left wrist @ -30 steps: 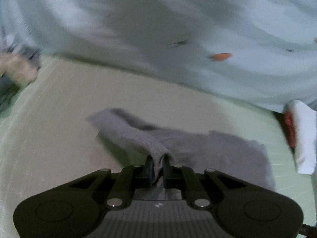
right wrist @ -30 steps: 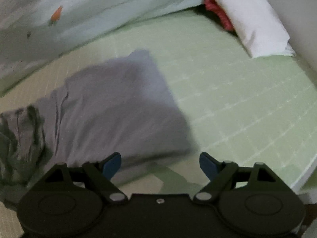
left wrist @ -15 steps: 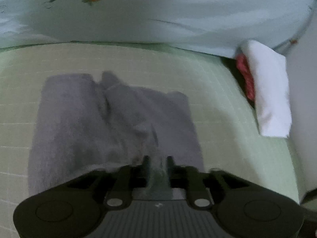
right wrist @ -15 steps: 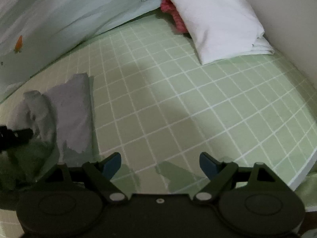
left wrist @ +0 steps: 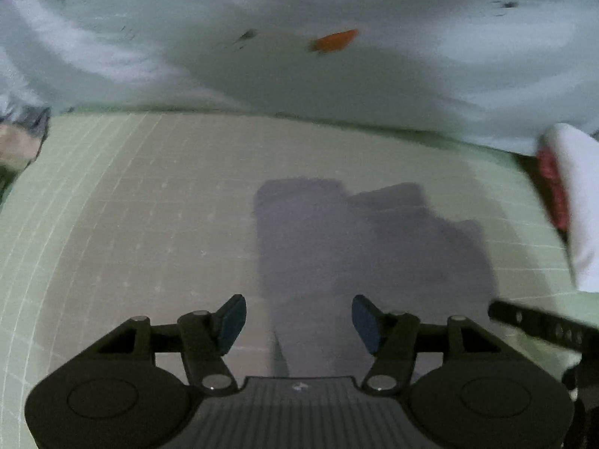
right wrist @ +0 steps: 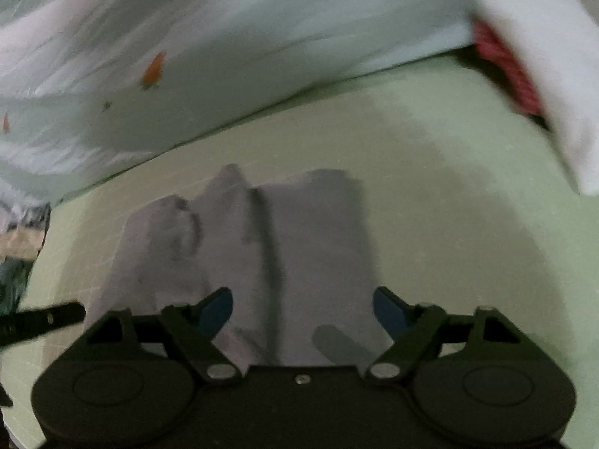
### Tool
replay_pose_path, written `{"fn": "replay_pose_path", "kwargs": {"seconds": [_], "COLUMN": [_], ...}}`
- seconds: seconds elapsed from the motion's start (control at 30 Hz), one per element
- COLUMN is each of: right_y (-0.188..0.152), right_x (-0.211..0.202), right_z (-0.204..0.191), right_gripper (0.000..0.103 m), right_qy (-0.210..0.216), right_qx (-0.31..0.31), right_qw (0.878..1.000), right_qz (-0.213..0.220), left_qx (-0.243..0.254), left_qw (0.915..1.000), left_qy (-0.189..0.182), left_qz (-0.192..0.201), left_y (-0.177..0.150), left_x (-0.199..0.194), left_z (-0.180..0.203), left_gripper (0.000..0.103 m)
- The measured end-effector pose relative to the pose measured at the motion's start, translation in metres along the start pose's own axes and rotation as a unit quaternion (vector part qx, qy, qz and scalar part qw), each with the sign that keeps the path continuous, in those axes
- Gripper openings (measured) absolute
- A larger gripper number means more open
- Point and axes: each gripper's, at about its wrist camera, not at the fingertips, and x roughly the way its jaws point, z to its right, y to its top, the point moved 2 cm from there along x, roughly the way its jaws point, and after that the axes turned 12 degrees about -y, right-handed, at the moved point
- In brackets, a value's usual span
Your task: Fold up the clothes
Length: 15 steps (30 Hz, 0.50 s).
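Grey garment (left wrist: pixel 370 250) lies flat on the green checked sheet (left wrist: pixel 131 205), near the white pillow (right wrist: pixel 543 56), a layer apparently doubled along a central crease. Left gripper (left wrist: pixel 298 321) and right gripper (right wrist: pixel 302 312) hover spread wide over its near edge, holding nothing, likely positioned to smooth or pinch it.

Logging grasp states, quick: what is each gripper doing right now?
Left gripper: open, holding nothing, above the grey garment.
Right gripper: open, holding nothing, over the same garment.
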Motion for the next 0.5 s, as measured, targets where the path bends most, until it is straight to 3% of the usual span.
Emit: {"fn": "replay_pose_path", "kwargs": {"seconds": [0.13,0.23,0.3,0.33,0.37,0.5], "right_y": [0.003,0.005,0.007,0.008,0.009,0.015], "right_x": [0.019,0.033,0.042,0.047,0.049,0.039], "right_z": [-0.025,-0.044,-0.057,-0.063,-0.066,-0.042], "right_gripper": [0.066,0.041,0.039,0.027,0.006,0.004], "right_qy": [0.004,0.008,0.010,0.011,0.010,-0.017], "right_qx": [-0.038,-0.066,-0.085,-0.094,-0.099,-0.077], "right_qw": [0.999,0.998,0.996,0.995,0.995,0.997], "right_qz": [-0.010,-0.018,-0.023,-0.025,-0.026,-0.019], "left_qx": [-0.006,-0.005,-0.003,-0.003,-0.002,-0.007], "left_qw": [0.9997,0.9994,0.9993,0.9992,0.9991,0.9991], "left_qy": [-0.009,-0.012,-0.015,-0.016,-0.018,-0.019], "left_qz": [-0.024,-0.033,-0.036,-0.037,-0.039,-0.036], "left_y": [0.003,0.006,0.007,0.008,0.009,0.009], "left_x": [0.021,0.033,0.039,0.042,0.045,0.050], "left_z": [-0.014,-0.015,-0.015,-0.015,-0.015,-0.015], "left_gripper": [0.065,0.065,0.066,0.066,0.067,0.067]}}
